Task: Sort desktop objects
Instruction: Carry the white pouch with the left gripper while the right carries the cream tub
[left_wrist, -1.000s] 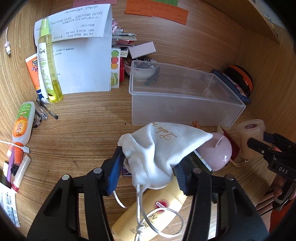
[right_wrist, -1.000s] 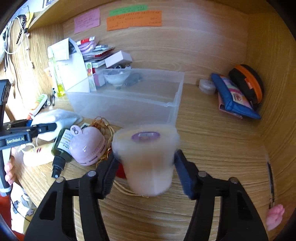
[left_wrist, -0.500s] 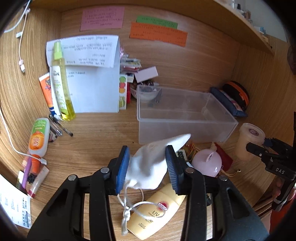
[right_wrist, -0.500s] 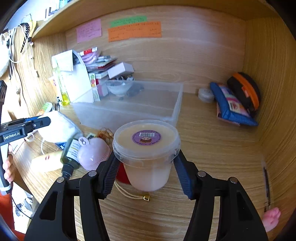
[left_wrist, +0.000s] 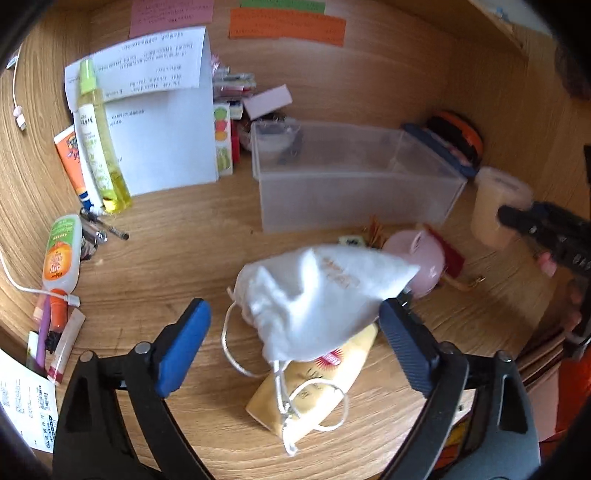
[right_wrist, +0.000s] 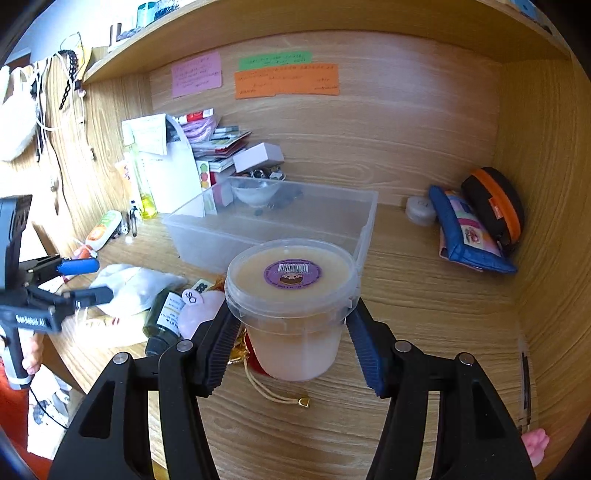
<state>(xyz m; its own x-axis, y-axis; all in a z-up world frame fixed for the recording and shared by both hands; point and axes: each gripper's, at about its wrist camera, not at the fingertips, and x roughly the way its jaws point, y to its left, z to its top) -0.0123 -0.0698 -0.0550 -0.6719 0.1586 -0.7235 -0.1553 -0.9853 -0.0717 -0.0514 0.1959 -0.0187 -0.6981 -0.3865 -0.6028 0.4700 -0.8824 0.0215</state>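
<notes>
Between the spread blue pads of the left tool (left_wrist: 293, 341), a white drawstring pouch (left_wrist: 317, 295) sits slumped on the wooden surface (left_wrist: 177, 258), its lower end draped over a yellow sunscreen tube (left_wrist: 314, 387) and its cord trailing in loops toward the camera. That tool's jaws have just been opening and now stand wide; the left pad is clear of the cloth, while the right pad is just beside the pouch's corner, and I cannot tell whether it touches. Behind the pouch lies a pink round case (left_wrist: 424, 258), and beyond that stands a clear plastic bin (left_wrist: 351, 184) with a small bowl in its far left corner. To the left of the bin, a folded white paper (left_wrist: 159, 122) stands upright with a tall yellow bottle (left_wrist: 99, 140) and an orange tube leaning against it; an orange-and-green bottle (left_wrist: 62, 254) lies further forward. The right tool (right_wrist: 291, 347) is clamped on a lidded plastic tub (right_wrist: 291, 295) of pale cream, pads pressing its sides under the rim, with the tub raised above the surface just in front of the bin's near right corner. At the far right, a blue pouch (right_wrist: 465, 232) and a black-and-orange case (right_wrist: 495, 206) lean against the side wall.
</notes>
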